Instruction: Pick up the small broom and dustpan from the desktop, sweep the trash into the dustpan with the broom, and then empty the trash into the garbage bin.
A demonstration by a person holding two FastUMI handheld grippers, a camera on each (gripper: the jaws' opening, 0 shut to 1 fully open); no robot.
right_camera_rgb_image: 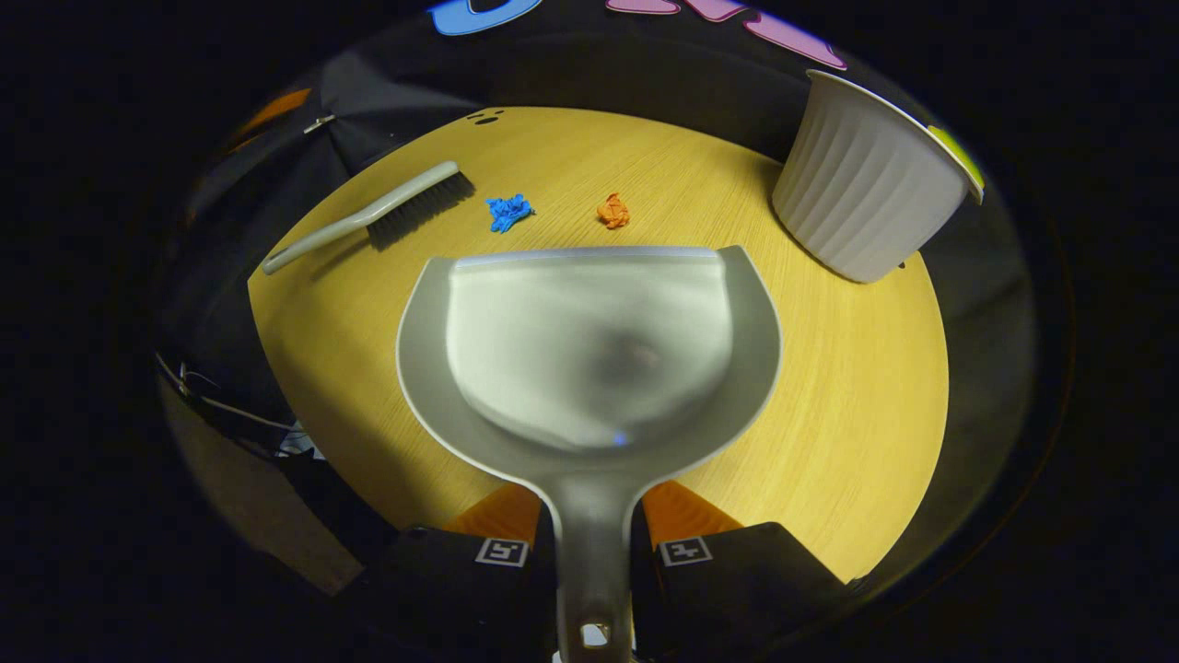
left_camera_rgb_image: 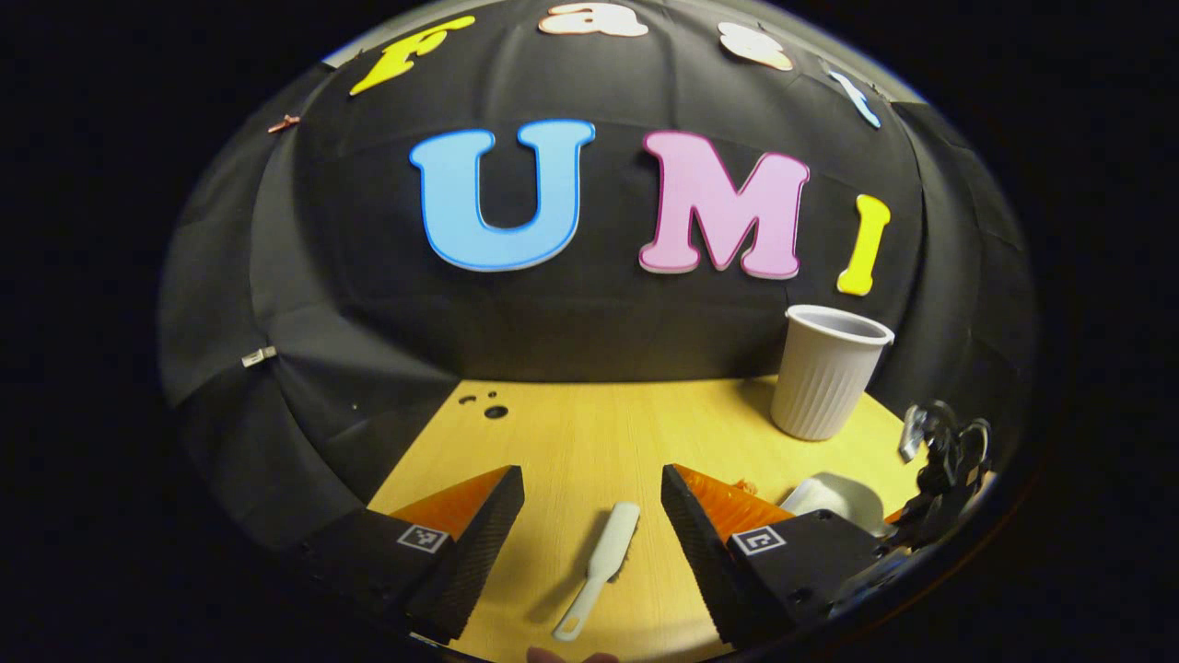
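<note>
The right gripper (right_camera_rgb_image: 594, 543) has its jaws closed on the handle of the dustpan (right_camera_rgb_image: 589, 350), one finger pressing each side of the narrow stem. The pan stretches forward from the fingers, its straight front lip toward the far side of the wooden table (right_camera_rgb_image: 847, 368); whether the lip touches the tabletop cannot be told.

Just beyond that lip lie two crumpled scraps of trash: a blue scrap (right_camera_rgb_image: 508, 211) toward the pan's left corner and an orange scrap (right_camera_rgb_image: 612, 211) near the middle of the lip, both apart from the pan. To the left of the blue scrap lies the small broom (right_camera_rgb_image: 368, 221), bristles dark and pointing toward the scraps, handle trailing toward the table's left edge. At the far right corner stands the white ribbed garbage bin (right_camera_rgb_image: 866, 184), well apart from the pan.

The left gripper (left_camera_rgb_image: 592, 543) has its jaws wide open and holds nothing. In the left gripper view the broom (left_camera_rgb_image: 599, 566) lies flat on the table between the two fingers, touching neither, its handle end nearest the camera. The bin (left_camera_rgb_image: 824, 373) stands upright near the far right edge, and part of the dustpan (left_camera_rgb_image: 838, 502) shows past the right-hand finger.
</note>
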